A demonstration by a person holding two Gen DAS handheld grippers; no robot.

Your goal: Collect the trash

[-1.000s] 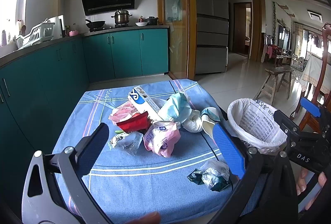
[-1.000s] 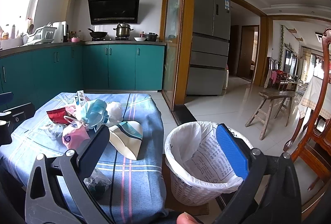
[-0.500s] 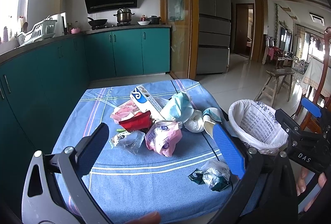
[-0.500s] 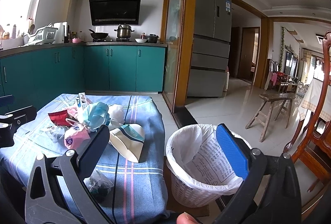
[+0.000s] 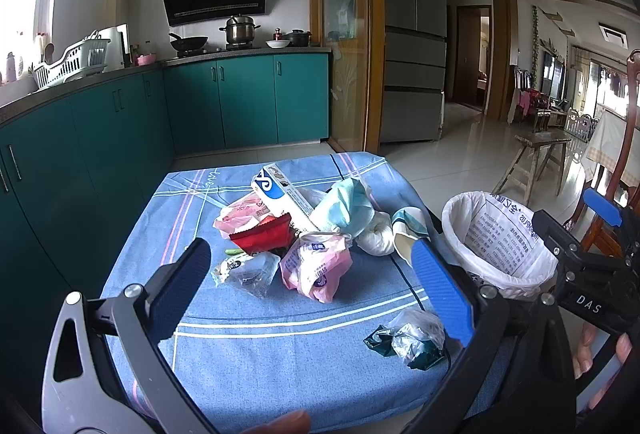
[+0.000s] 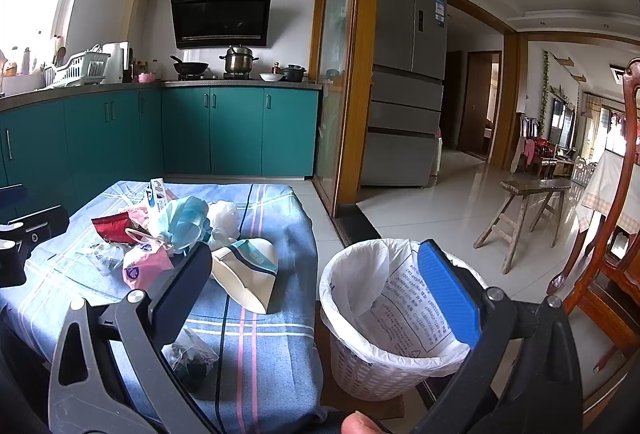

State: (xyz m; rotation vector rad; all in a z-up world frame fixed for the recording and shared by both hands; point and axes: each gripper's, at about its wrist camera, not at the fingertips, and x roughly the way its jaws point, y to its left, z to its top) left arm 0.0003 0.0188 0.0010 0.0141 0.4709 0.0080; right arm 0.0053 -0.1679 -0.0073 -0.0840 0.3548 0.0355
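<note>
Both tools are spread wide and carry nothing. The left gripper (image 5: pixel 316 290) hangs low over the near edge of the blue cloth-covered table (image 5: pixel 256 366), its jaws framing the heap of litter at the centre of the left wrist view. The right gripper (image 6: pixel 320 290) sits lower right of the table, its jaws straddling the gap between the table edge and the lined waste basket (image 6: pixel 400 318), which stands on the floor just beside the table's right side.

The trash is all on the cloth: a pink plastic bag (image 5: pixel 316 266), a red wrapper (image 5: pixel 262 236), a clear crumpled bag (image 5: pixel 250 270), a blue-and-white carton (image 5: pixel 284 195), a light blue face mask (image 5: pixel 348 205), a white wad (image 5: pixel 374 234), and a folded paper cup (image 6: pixel 250 274). A dark green crumpled wrapper (image 5: pixel 408 338) lies apart, in the lower right of the left wrist view.

That lone wrapper looks like the sensible first pick. A good grab would come straight down, pinch the bunched middle and avoid catching the cloth. Carrying it fully over the basket's rim before letting go should keep light film from drifting out.
</note>
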